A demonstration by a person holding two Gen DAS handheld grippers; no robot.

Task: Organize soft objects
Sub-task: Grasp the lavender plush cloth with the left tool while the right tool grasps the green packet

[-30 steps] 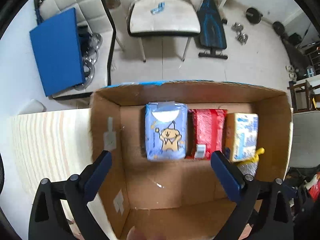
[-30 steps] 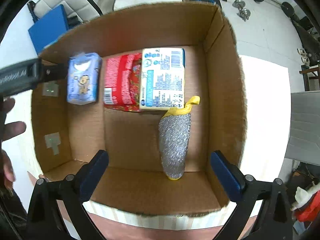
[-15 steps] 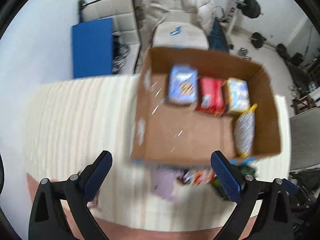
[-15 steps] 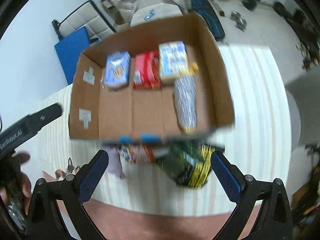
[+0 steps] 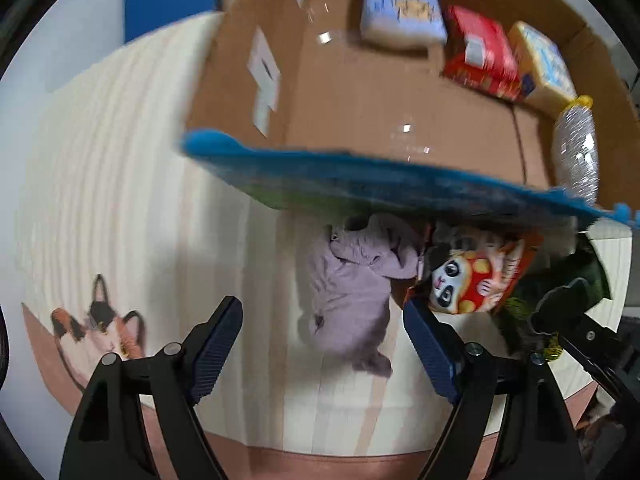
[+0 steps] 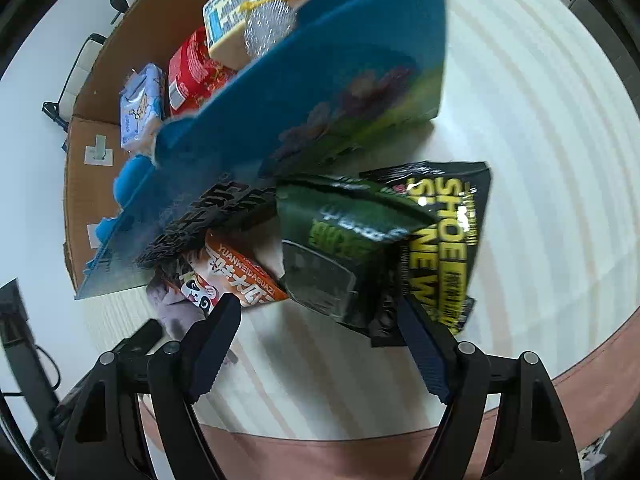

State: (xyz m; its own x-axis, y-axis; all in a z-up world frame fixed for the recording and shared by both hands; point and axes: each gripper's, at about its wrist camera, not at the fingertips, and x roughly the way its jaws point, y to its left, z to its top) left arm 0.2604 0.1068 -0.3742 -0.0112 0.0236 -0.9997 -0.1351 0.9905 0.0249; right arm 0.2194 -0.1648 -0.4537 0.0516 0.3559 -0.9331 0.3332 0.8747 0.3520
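Observation:
A cardboard box (image 5: 360, 92) with a blue printed front (image 6: 320, 92) holds a light-blue pack (image 5: 402, 8), a red pack (image 5: 482, 52), a yellow pack (image 5: 540, 68) and a silver scrubber (image 5: 576, 152). In front of it on the table lie a lilac cloth (image 5: 352, 288), an orange panda snack bag (image 5: 476, 276), a dark green pouch (image 6: 340, 248) and a black-and-yellow shoe-wipe bag (image 6: 452, 232). My left gripper (image 5: 322, 344) is open, just before the lilac cloth. My right gripper (image 6: 320, 344) is open, just before the green pouch.
The table has a pale striped cloth (image 6: 540, 160) with a cat drawing (image 5: 96, 328) at the left. Its reddish front edge (image 6: 360, 452) is close below both grippers. The right gripper's arm shows at the right of the left wrist view (image 5: 580, 320).
Both grippers have pulled back out of the box and dropped low to the table in front of it. The loose items before the box have come into close view.

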